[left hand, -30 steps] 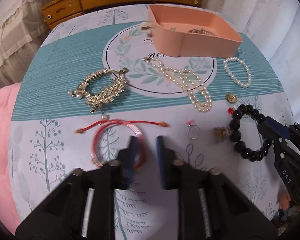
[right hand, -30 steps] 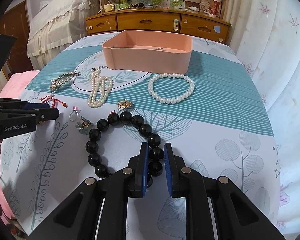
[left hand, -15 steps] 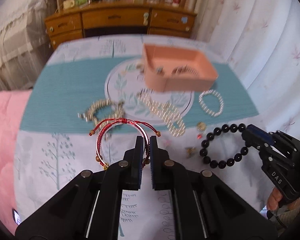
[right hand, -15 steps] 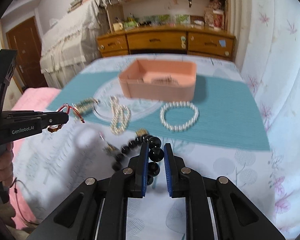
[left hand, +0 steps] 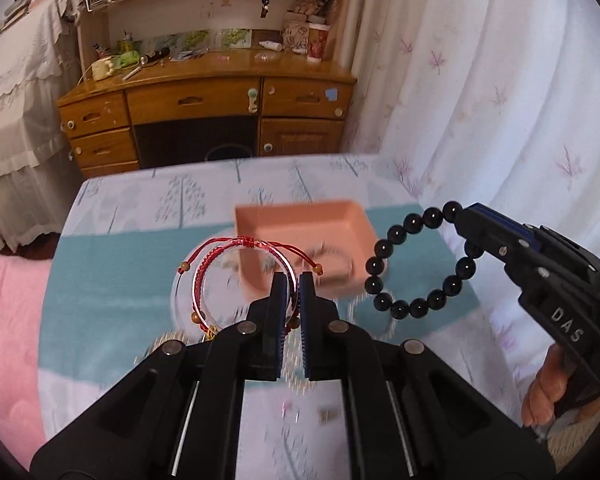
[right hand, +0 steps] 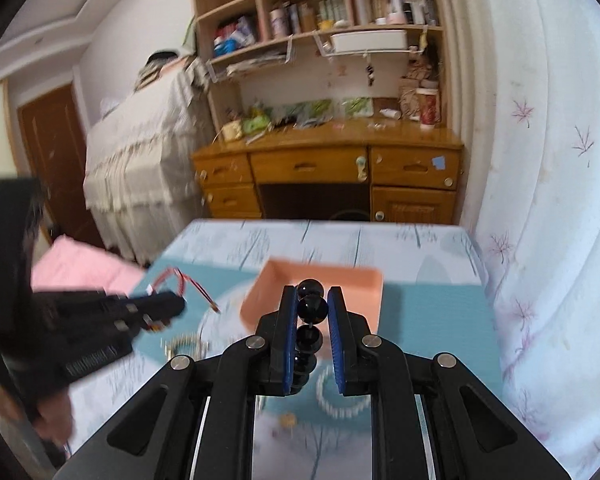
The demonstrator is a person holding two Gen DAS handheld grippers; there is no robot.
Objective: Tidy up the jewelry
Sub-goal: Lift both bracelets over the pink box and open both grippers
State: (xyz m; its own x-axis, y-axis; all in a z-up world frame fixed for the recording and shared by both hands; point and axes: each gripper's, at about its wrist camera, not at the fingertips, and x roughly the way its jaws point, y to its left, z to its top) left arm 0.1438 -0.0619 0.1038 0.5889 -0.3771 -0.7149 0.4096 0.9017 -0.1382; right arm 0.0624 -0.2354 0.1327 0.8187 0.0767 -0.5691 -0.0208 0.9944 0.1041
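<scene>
My left gripper (left hand: 293, 284) is shut on a red cord bracelet (left hand: 220, 256) with a pinkish bangle, and both hang in the air above the patterned tablecloth. In the right wrist view the left gripper (right hand: 172, 304) trails red cords (right hand: 180, 276). My right gripper (right hand: 312, 296) is shut on a black bead bracelet (right hand: 312, 308). From the left wrist view, the black bead bracelet (left hand: 396, 234) dangles as a loop from the right gripper (left hand: 470, 216). The pink box (left hand: 340, 216) sits on the cloth beyond and below both grippers; the same pink box (right hand: 360, 292) lies just past the right fingertips.
Blurred on the cloth below lie a white pearl bracelet (right hand: 332, 404), a gold piece (right hand: 184, 344) and small trinkets. A wooden desk (left hand: 204, 100) stands past the table's far edge. A white curtain (left hand: 480, 100) hangs at the right, and pink bedding (left hand: 8, 320) lies at the left.
The left gripper shut on the red bracelet. Both grippers rose, lifting the red and the black bracelets off the cloth, and tilted up toward the desk.
</scene>
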